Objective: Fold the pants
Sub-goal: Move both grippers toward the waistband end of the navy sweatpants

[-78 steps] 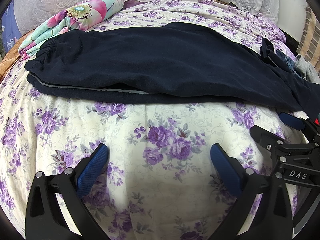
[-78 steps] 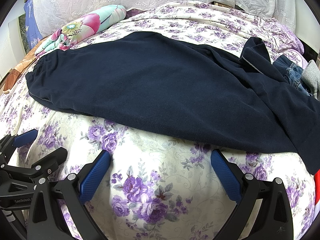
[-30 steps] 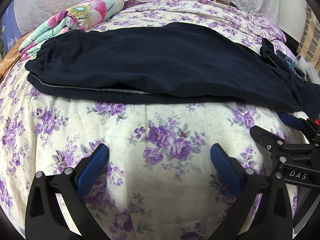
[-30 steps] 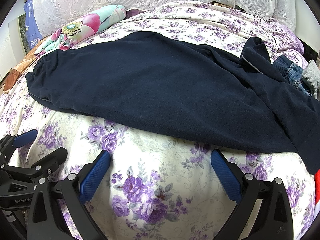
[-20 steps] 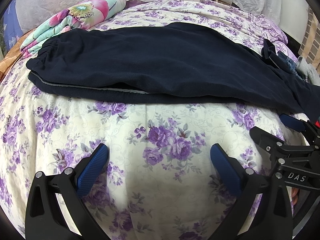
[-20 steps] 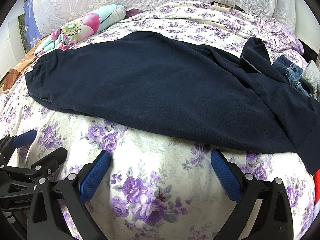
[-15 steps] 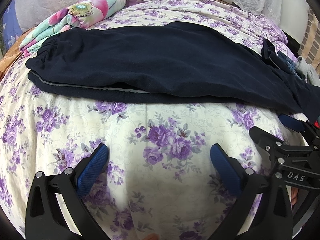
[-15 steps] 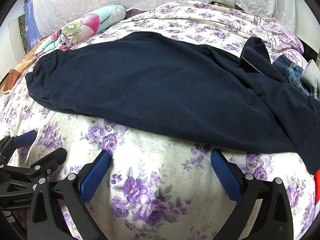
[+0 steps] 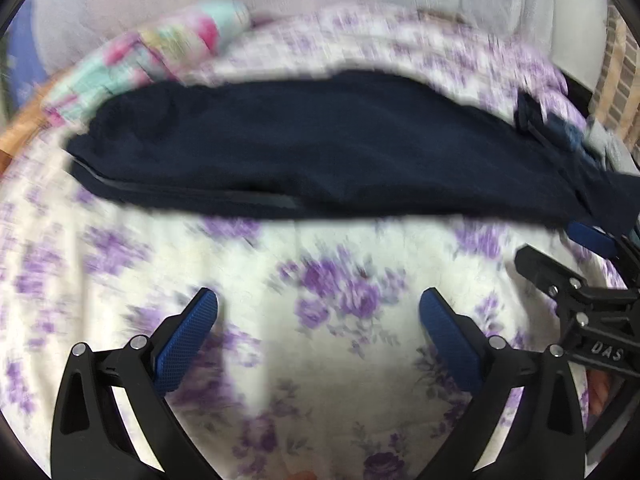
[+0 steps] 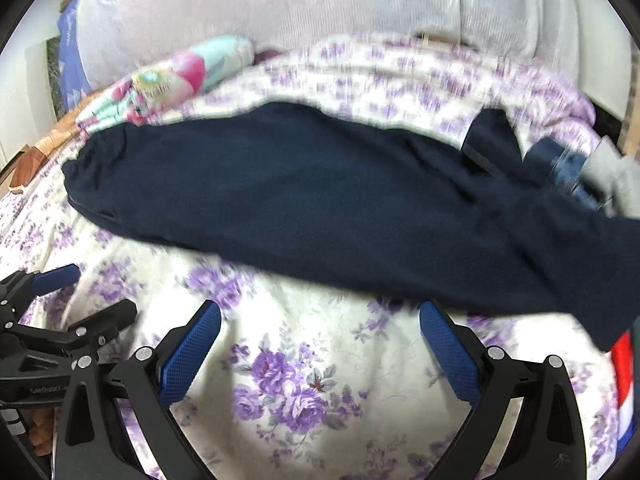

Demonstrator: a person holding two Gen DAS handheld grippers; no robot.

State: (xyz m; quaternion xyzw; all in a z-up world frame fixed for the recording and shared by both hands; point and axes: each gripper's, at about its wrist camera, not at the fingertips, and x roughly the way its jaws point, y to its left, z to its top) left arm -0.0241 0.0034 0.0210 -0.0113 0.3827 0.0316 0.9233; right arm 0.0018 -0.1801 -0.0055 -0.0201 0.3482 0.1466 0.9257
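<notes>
The dark navy pants (image 10: 320, 200) are shown laid lengthwise across the floral bedsheet (image 10: 292, 384), already doubled leg over leg, with the gathered waistband (image 10: 84, 168) at the left and the leg ends trailing off toward the right edge of the bed. In the left wrist view the near edge of the pants (image 9: 280, 200) is seen as two stacked layers with a pale seam line between them. Both views are blurred by motion. The left gripper (image 9: 318, 328) and the right gripper (image 10: 320, 344) are each held with jaws spread wide and nothing between them, both short of the garment over bare sheet; each tool is also glimpsed at the margin of the other's view. The step in hand is judged to be the approach for a crosswise fold. It is done well if both layers are pinched together at one end, one gripper at each corner, and the end is carried flat over the other so that the edges meet and no crease is trapped. A rolled floral quilt (image 10: 176, 76) lies just beyond the waistband, and a heap of other clothing (image 10: 580, 168), including denim, is touching or overlapping the leg ends at the right; it could be caught up with the cuffs if these are gripped carelessly.
</notes>
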